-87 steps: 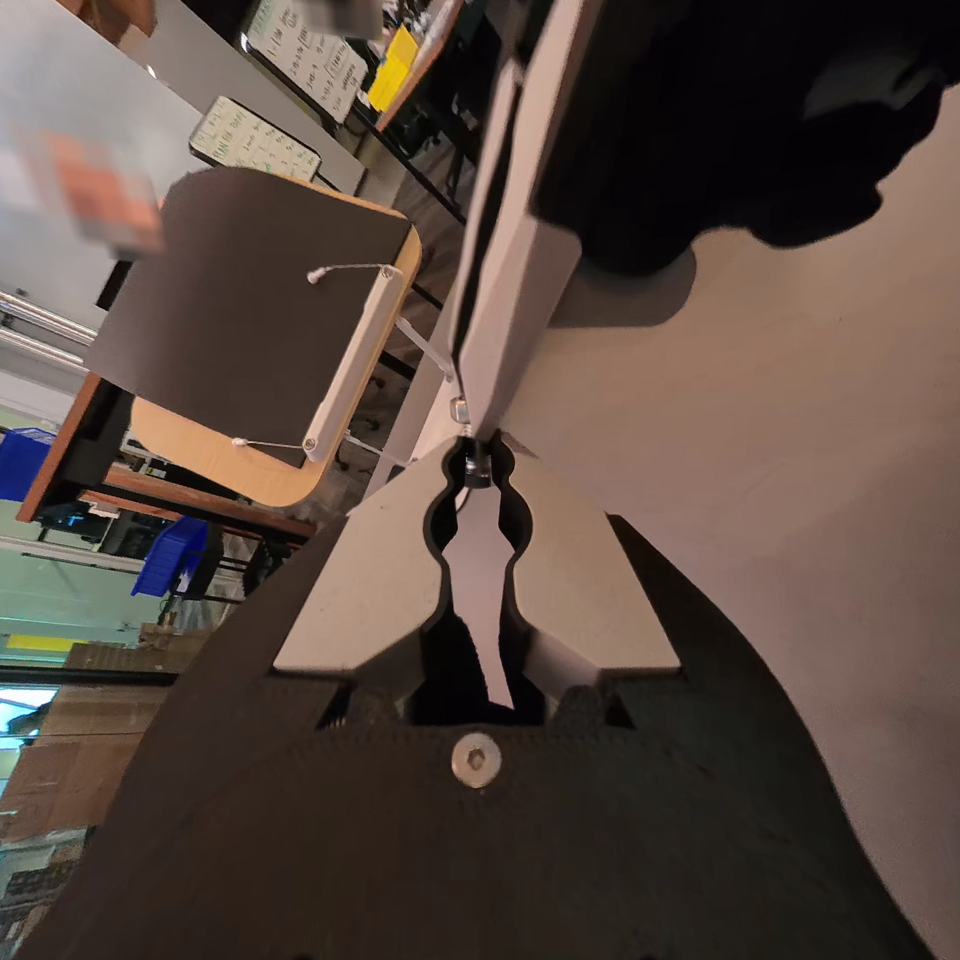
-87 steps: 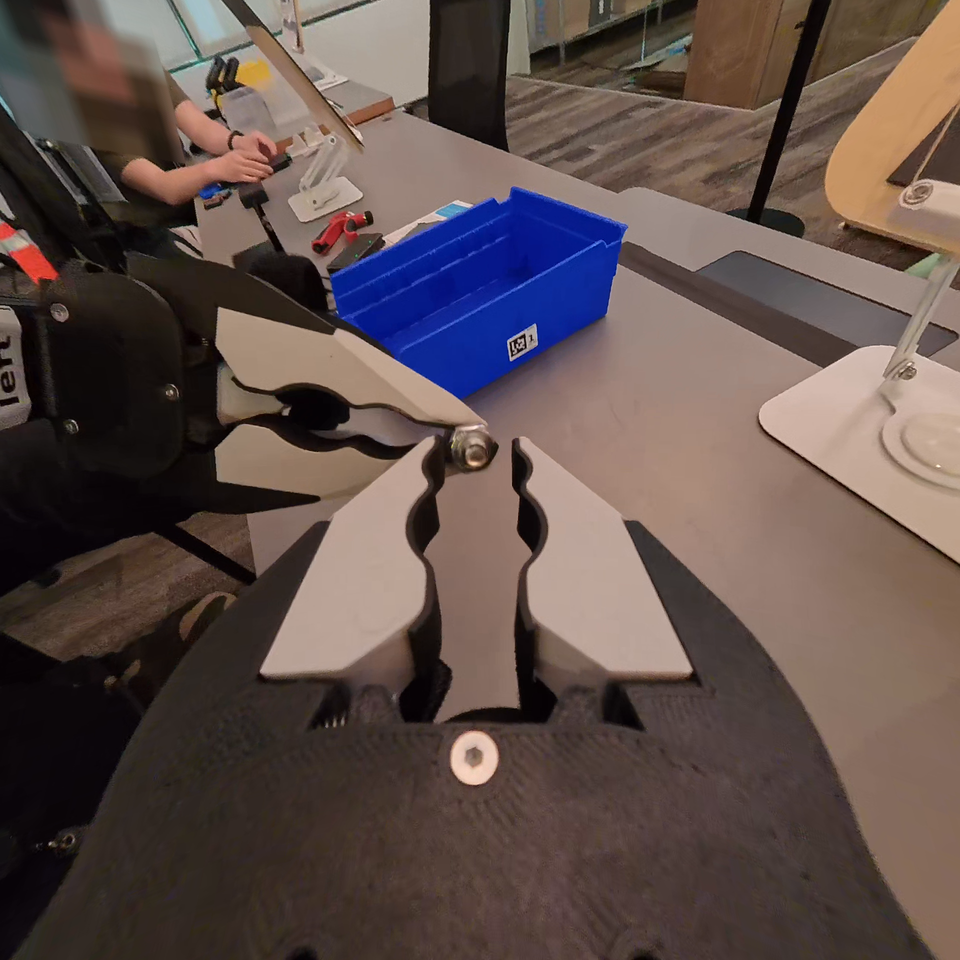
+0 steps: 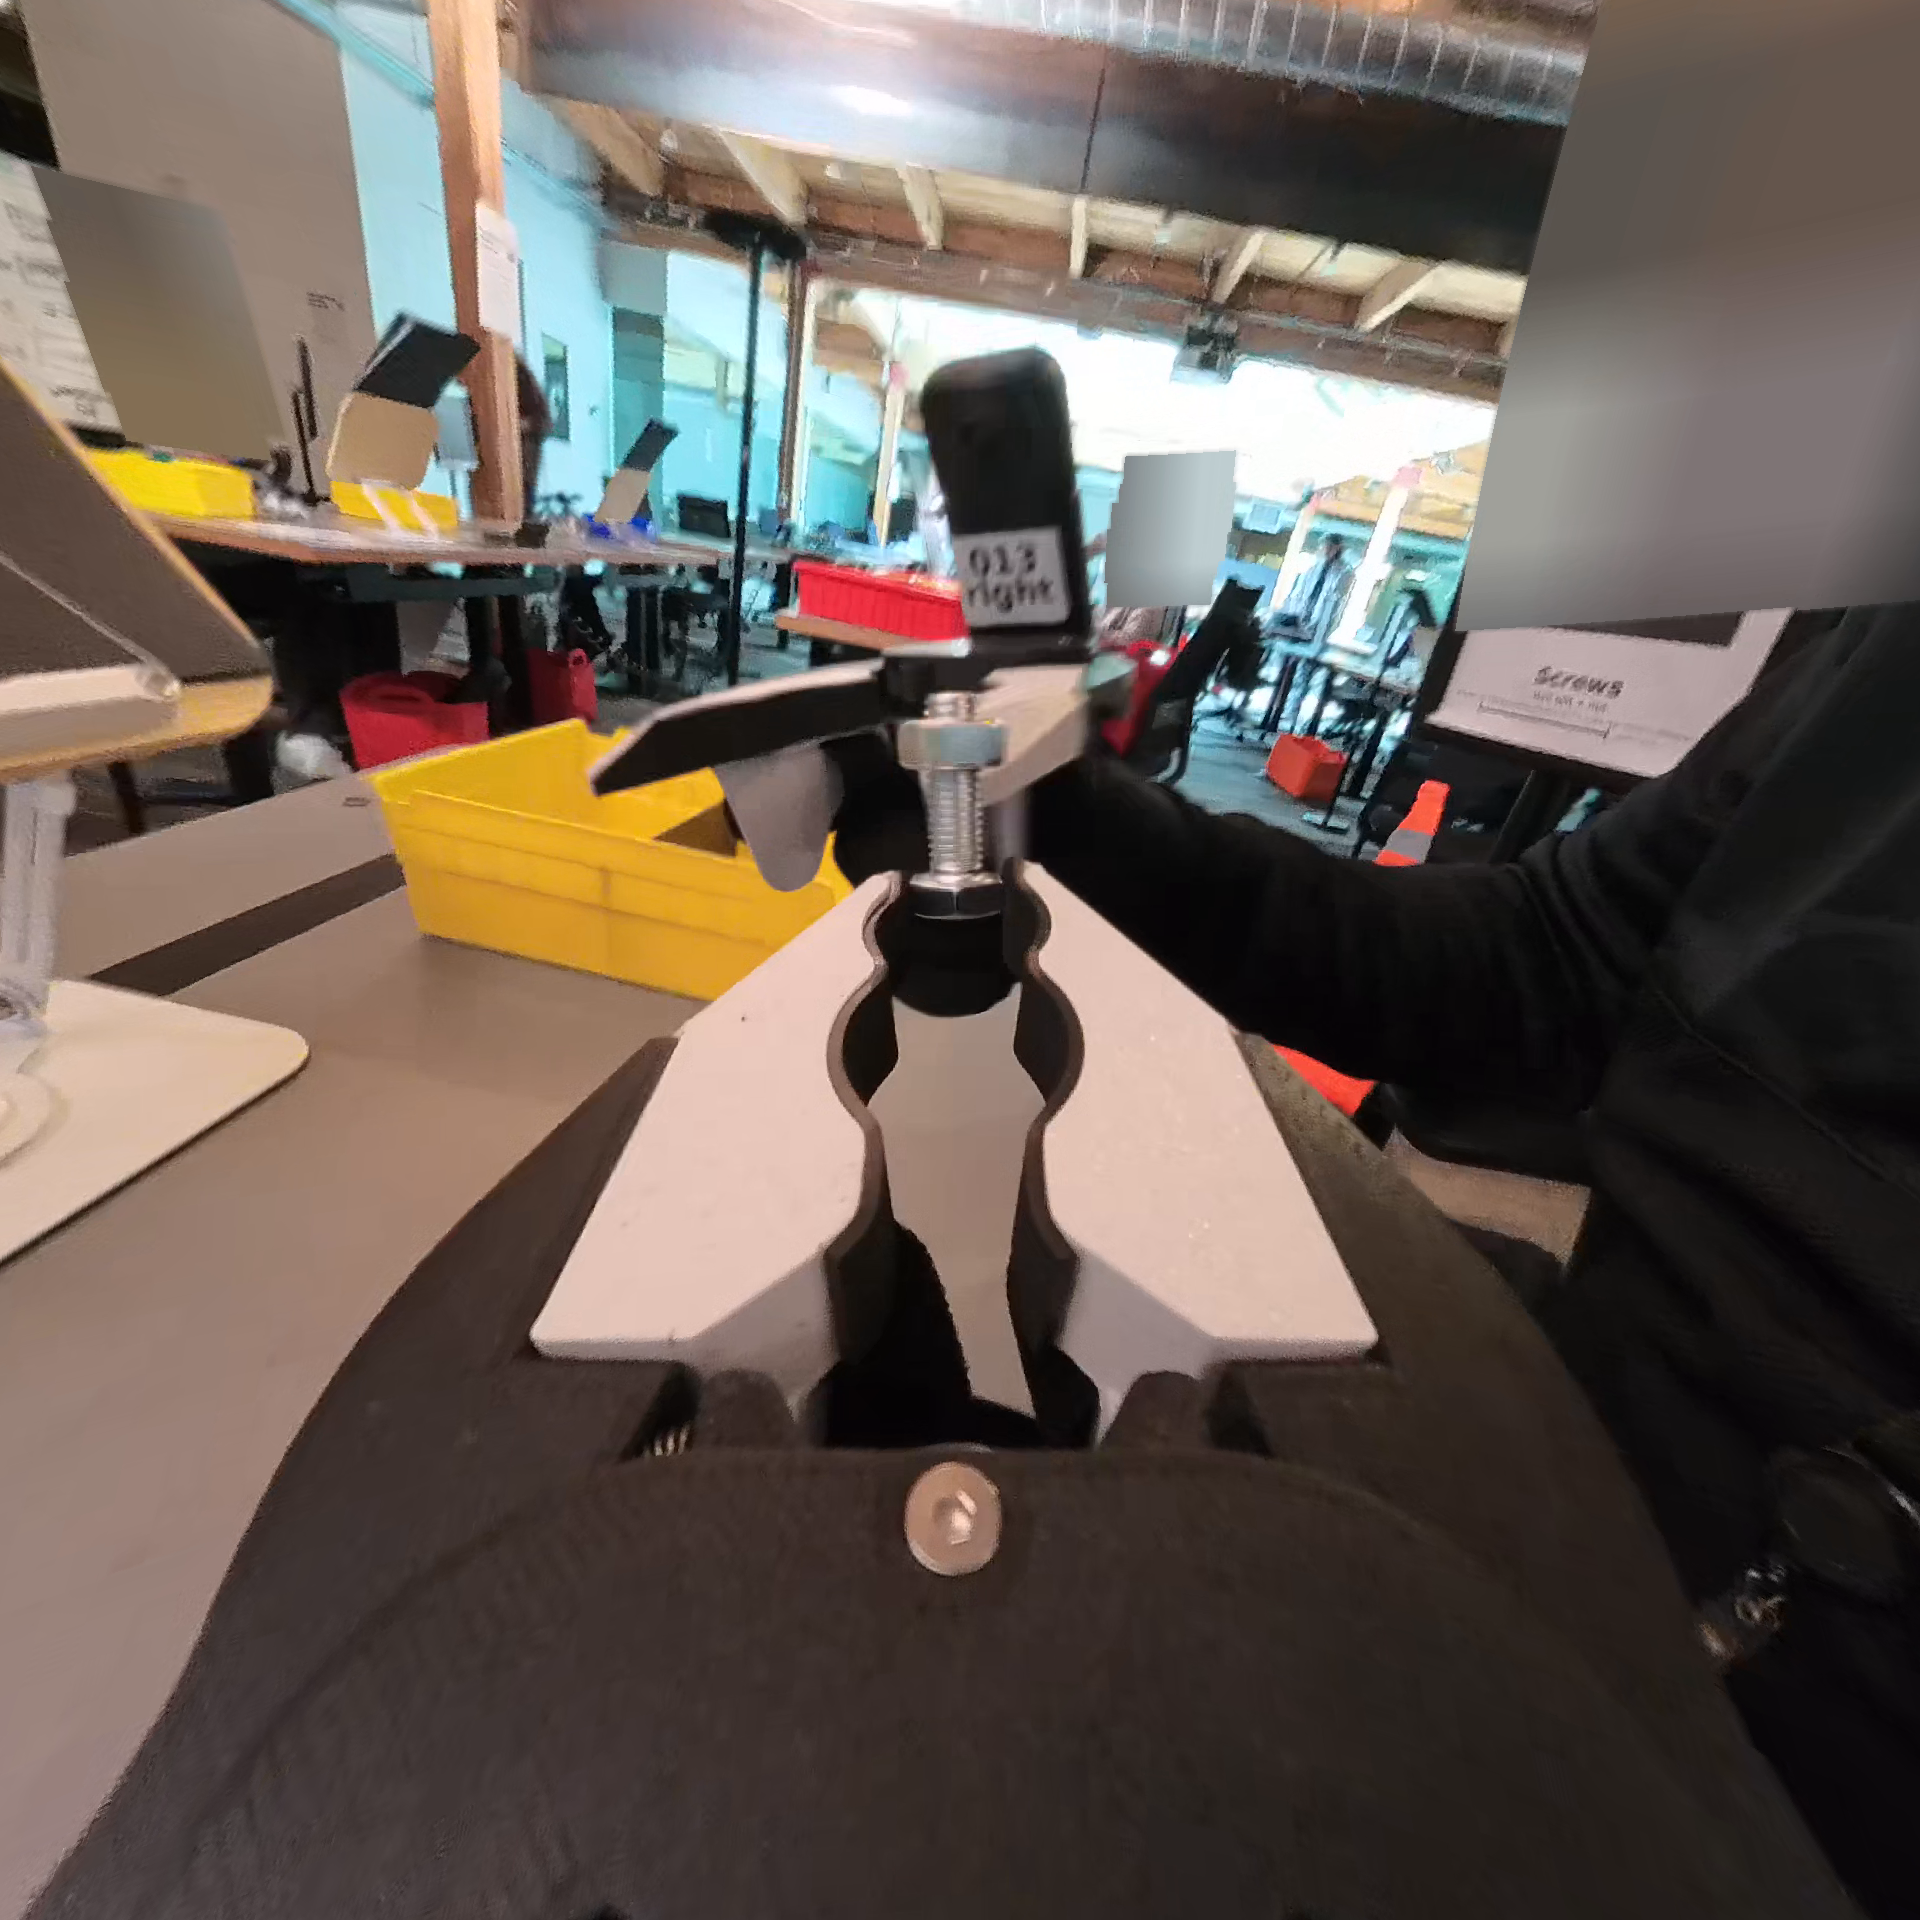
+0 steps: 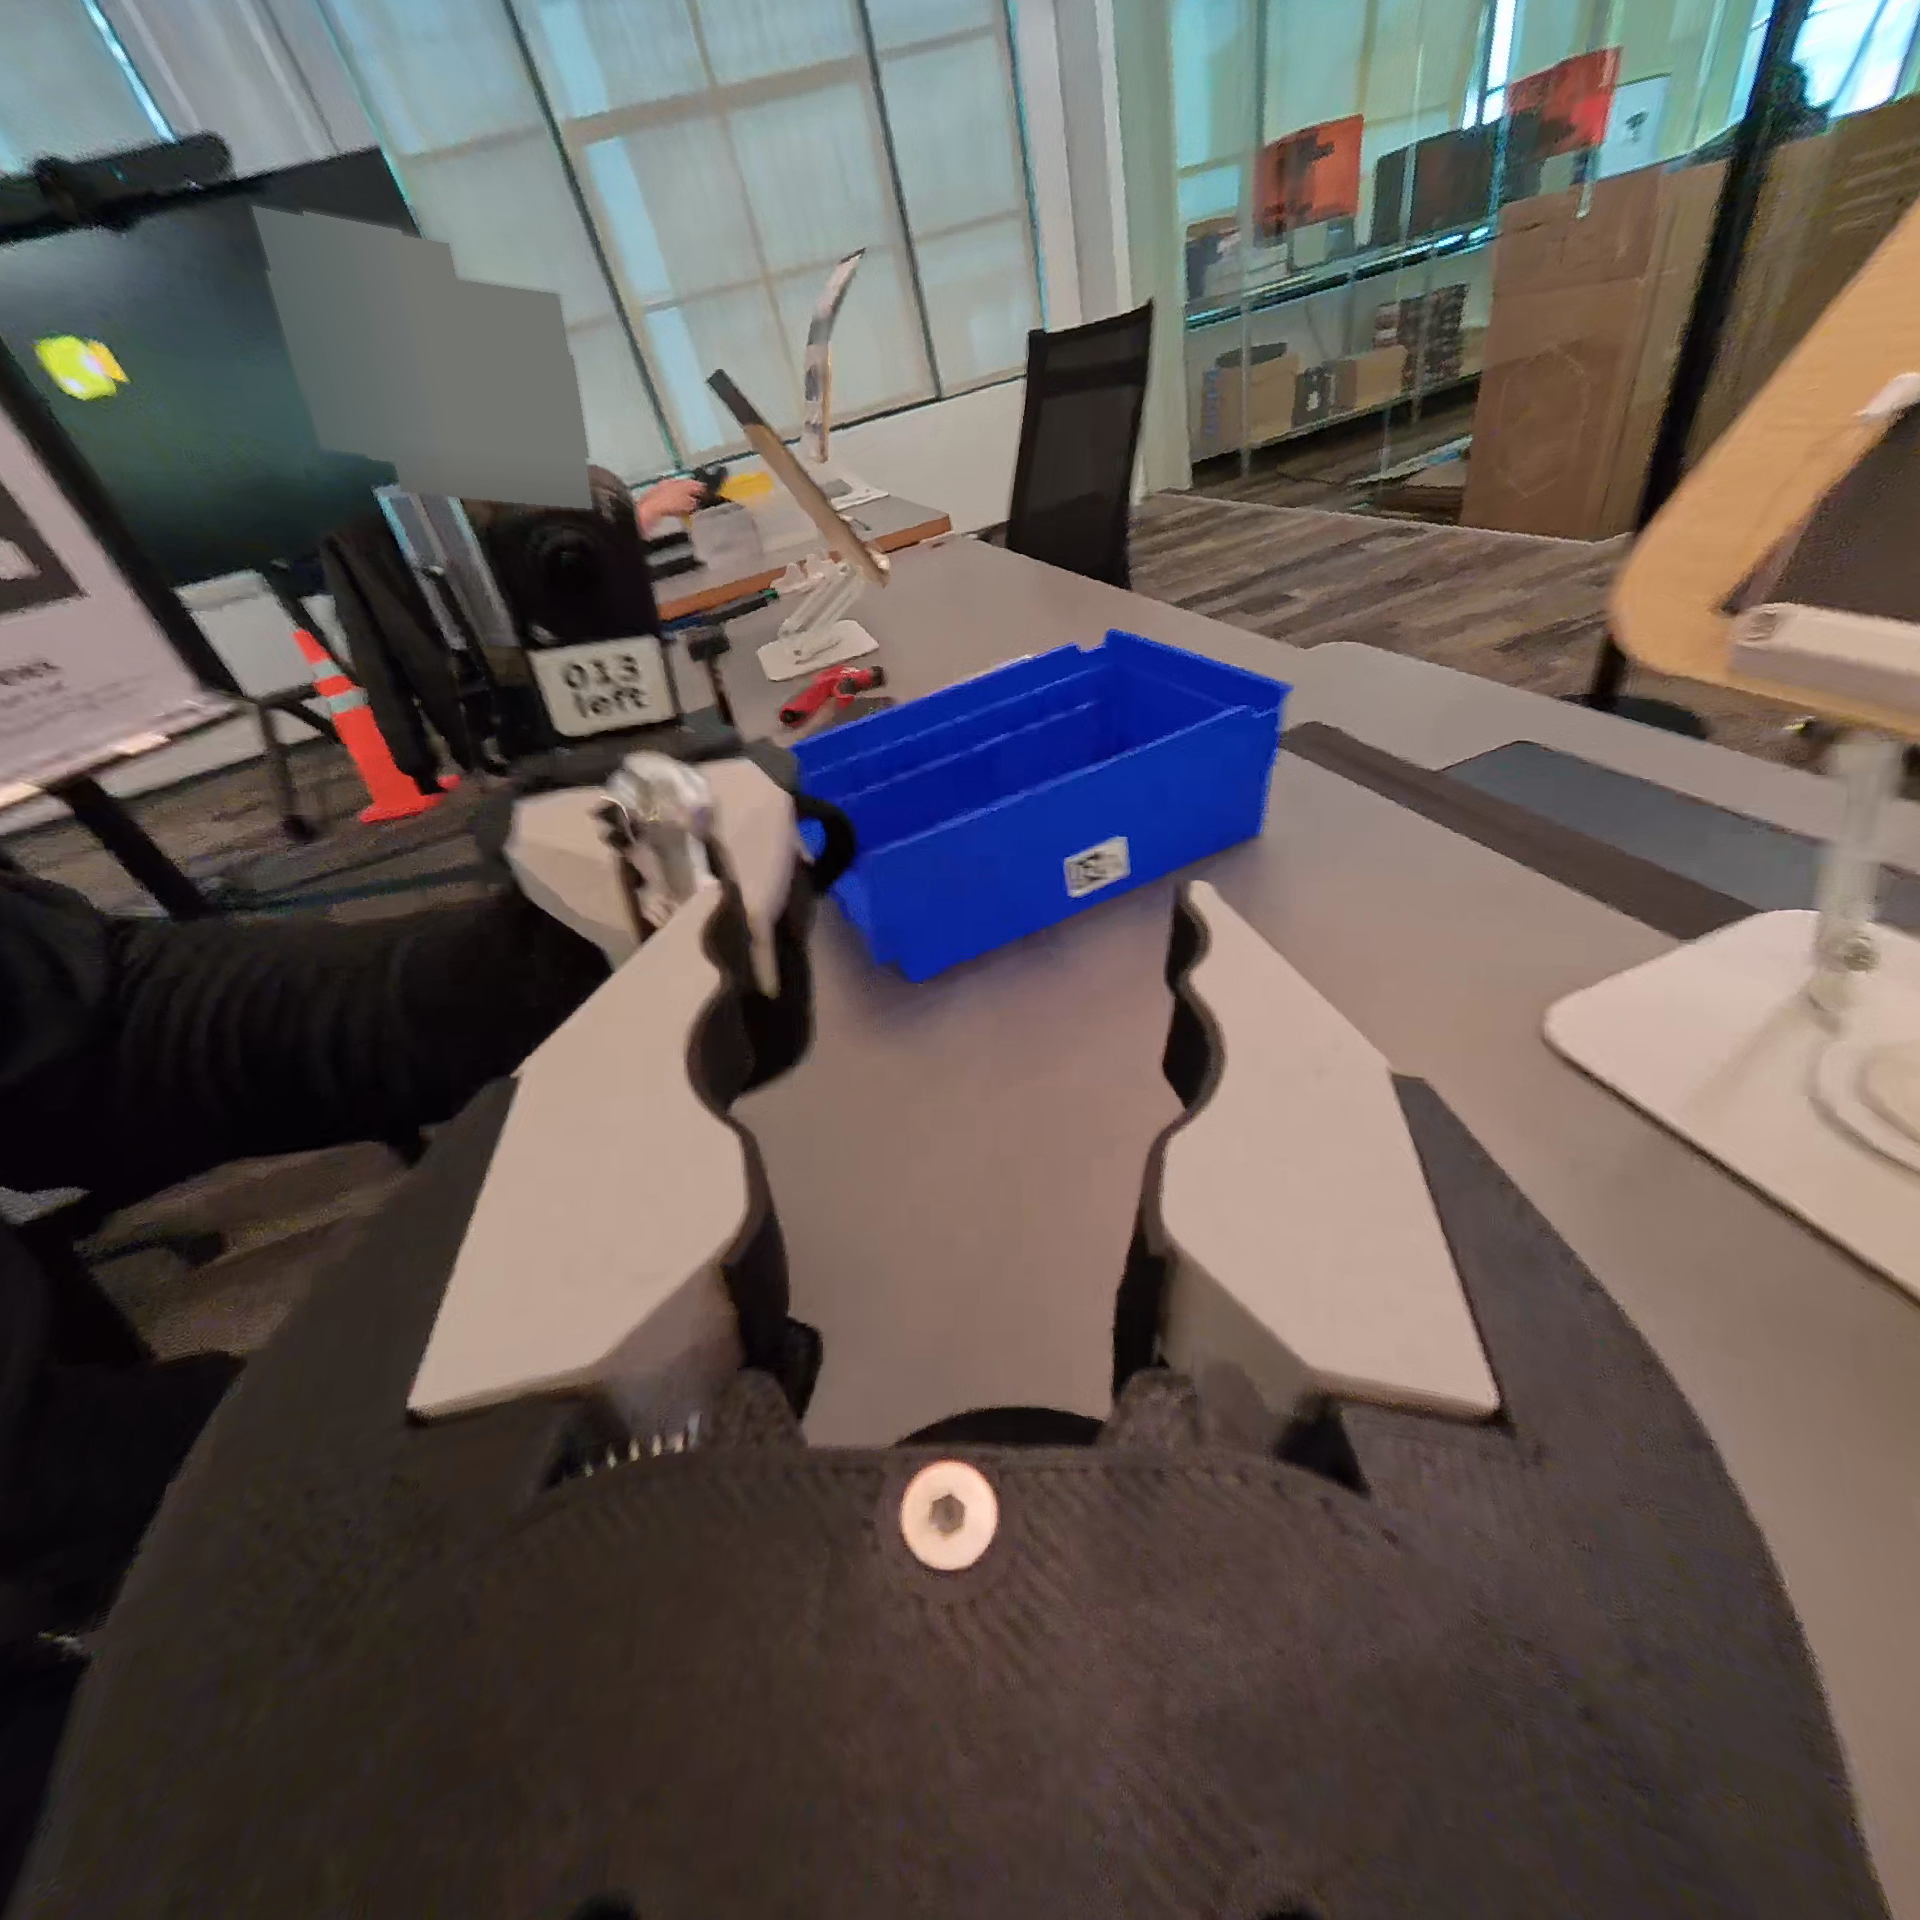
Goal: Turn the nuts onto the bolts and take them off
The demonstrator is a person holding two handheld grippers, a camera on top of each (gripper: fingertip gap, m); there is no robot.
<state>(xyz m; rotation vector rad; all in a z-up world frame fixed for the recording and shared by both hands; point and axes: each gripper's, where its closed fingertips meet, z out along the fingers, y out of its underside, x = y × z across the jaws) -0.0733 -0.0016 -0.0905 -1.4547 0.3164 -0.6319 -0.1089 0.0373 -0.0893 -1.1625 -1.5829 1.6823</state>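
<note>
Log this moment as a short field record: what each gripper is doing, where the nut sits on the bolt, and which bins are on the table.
left gripper: shut on the head of the silver threaded bolt, holding it upright
silver hex nut: near the bolt's top end, a little thread above it
right gripper: open, empty, jaws wide apart; in the left wrist view it sits behind the nut, contact unclear
yellow plastic bin: on the grey table, behind the left gripper
blue plastic bin: on the table, ahead of the right gripper
</note>
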